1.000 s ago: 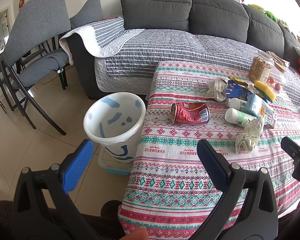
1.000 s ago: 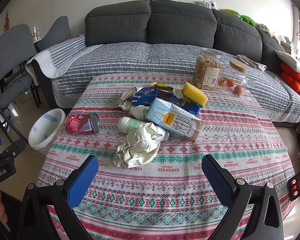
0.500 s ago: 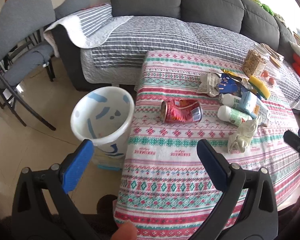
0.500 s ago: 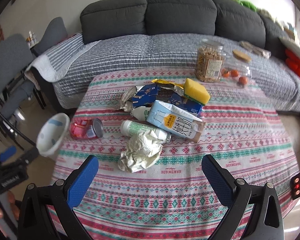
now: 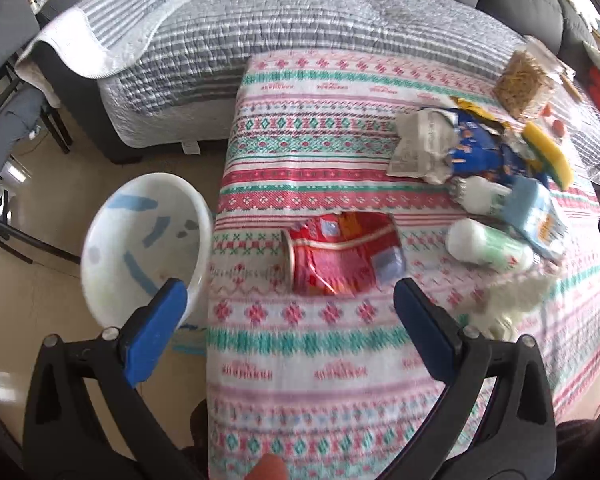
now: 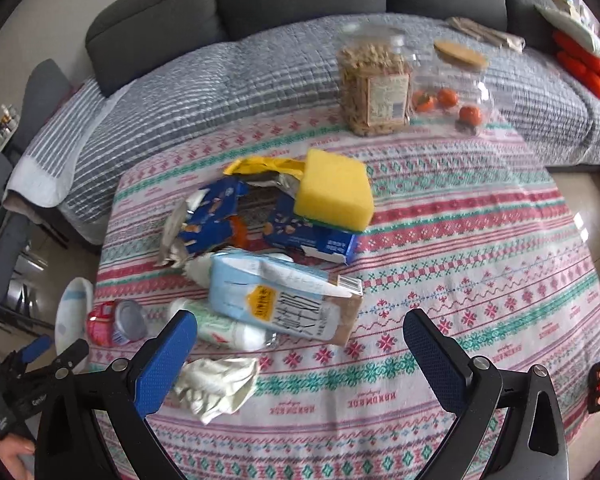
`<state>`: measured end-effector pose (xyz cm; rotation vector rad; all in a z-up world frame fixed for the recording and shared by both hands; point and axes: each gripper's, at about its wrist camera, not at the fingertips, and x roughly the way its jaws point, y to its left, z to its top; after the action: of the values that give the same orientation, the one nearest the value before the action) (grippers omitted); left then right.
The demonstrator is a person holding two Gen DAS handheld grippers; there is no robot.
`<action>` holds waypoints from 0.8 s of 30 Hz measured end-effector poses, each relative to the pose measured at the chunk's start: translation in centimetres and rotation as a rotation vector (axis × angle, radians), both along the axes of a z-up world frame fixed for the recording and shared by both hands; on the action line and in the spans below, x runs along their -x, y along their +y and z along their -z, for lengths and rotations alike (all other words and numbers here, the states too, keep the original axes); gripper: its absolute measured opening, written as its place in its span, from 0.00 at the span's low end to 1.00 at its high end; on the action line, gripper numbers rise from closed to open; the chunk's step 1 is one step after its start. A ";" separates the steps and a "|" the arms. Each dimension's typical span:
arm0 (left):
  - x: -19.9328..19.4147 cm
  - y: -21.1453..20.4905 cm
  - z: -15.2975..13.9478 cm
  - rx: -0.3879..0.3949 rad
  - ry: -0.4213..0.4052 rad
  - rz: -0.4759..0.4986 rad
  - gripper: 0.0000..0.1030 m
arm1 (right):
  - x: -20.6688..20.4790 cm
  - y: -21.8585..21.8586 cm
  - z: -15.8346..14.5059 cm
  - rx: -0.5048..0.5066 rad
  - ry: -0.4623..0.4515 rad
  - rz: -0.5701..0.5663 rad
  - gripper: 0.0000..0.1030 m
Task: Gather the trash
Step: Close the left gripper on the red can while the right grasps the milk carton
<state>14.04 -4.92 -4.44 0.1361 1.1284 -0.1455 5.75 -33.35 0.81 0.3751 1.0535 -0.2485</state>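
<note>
A crushed red can [image 5: 340, 256] lies on the patterned tablecloth [image 5: 300, 340], just beyond my open, empty left gripper [image 5: 288, 312]. A white bin [image 5: 140, 248] stands on the floor left of the table. My right gripper [image 6: 300, 344] is open and empty above a light blue milk carton [image 6: 276, 300], a white-green bottle [image 6: 224, 328] and crumpled paper [image 6: 216, 384]. Behind them lie blue wrappers [image 6: 216, 220], a blue box [image 6: 320, 240] and a yellow sponge [image 6: 332, 188]. The can also shows in the right wrist view [image 6: 116, 324].
A jar of snacks [image 6: 376, 88] and a clear container of small tomatoes [image 6: 452, 96] stand at the table's far edge. A grey sofa [image 6: 260, 60] with a striped cover runs behind. Grey chairs [image 5: 4, 80] stand at the left.
Both grippers have moved forward and tilted down over the table. The can now lies close between my left fingers' line; the carton and paper are closer to the right gripper.
</note>
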 end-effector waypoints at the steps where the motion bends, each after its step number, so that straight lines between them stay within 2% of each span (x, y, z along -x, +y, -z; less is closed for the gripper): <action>1: -0.8 0.3 0.6 0.003 0.022 -0.009 0.99 | -0.4 -0.6 0.9 -0.020 0.020 0.010 1.00; 3: -2.0 0.8 1.4 0.040 0.078 -0.030 0.99 | -1.3 -1.8 2.7 -0.072 0.062 0.026 1.00; 5: -2.9 1.4 1.9 0.109 0.126 -0.053 0.99 | -2.0 -2.7 3.8 -0.124 0.086 0.037 1.00; 9: -3.5 0.7 1.8 0.185 0.155 -0.046 0.99 | -3.3 -2.9 4.8 -0.172 0.104 0.024 1.00; 14: -3.5 -2.1 2.5 0.151 0.164 0.010 0.99 | -4.2 -2.0 5.1 -0.159 0.111 -0.015 1.00; 20: -3.8 -3.5 4.0 0.072 0.185 0.041 0.99 | -4.5 -2.6 6.6 -0.215 0.131 -0.016 1.00; 24: -4.0 -3.1 3.8 0.080 0.169 0.022 0.89 | -4.7 -3.4 7.3 -0.250 0.126 0.004 1.00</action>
<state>18.03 -8.02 -8.22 0.0656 1.2880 -0.2248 10.45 -36.73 -6.50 0.5926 1.2118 -0.1452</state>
